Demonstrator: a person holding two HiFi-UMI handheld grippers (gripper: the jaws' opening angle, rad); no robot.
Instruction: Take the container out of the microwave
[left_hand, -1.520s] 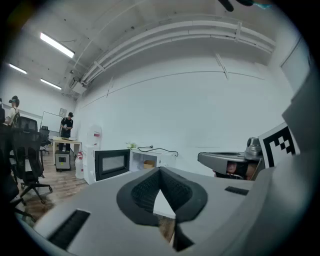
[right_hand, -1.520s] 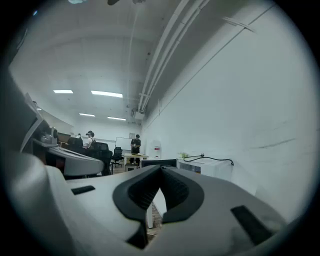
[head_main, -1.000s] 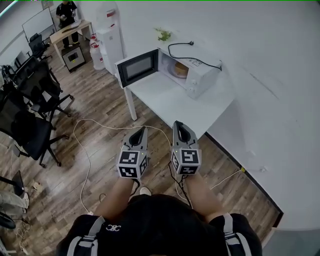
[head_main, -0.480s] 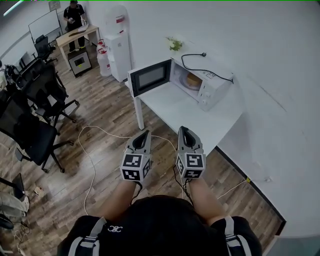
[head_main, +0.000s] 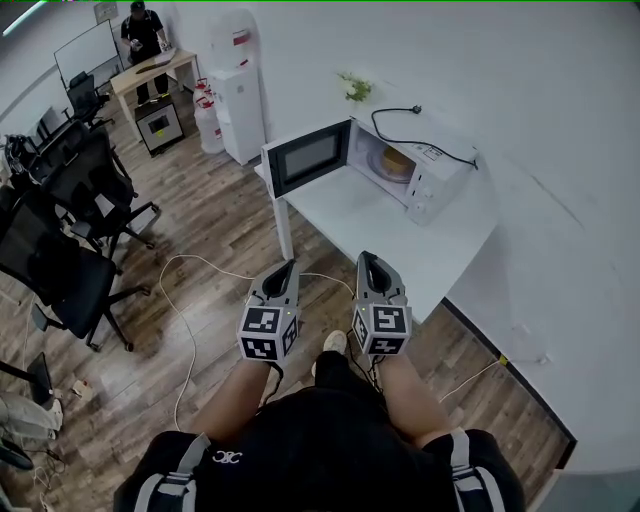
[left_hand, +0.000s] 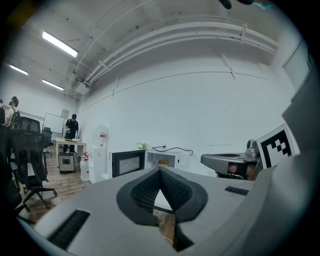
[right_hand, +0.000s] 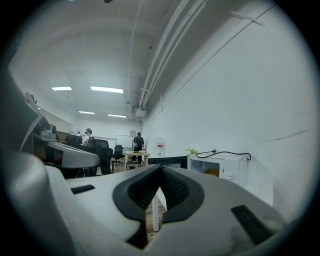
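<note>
A white microwave (head_main: 425, 178) stands on a white table (head_main: 370, 225) against the wall, its dark door (head_main: 305, 157) swung open to the left. Inside sits a tan round container (head_main: 394, 160). My left gripper (head_main: 284, 268) and right gripper (head_main: 368, 260) are held side by side over the wooden floor, short of the table's near edge. Both are shut with nothing in them. The left gripper view looks along its closed jaws (left_hand: 160, 170) to the distant microwave (left_hand: 167, 158). In the right gripper view the microwave (right_hand: 220, 167) lies ahead to the right.
Black office chairs (head_main: 60, 250) crowd the left. A white cable (head_main: 170, 300) loops across the floor near the table leg. A water dispenser (head_main: 238, 95) and a person at a desk (head_main: 145, 30) are far back. A black cord (head_main: 420, 130) lies on the microwave top.
The person has walked towards the table, so the microwave has shifted right in the head view. Both grippers keep the same shut, side-by-side stance.
</note>
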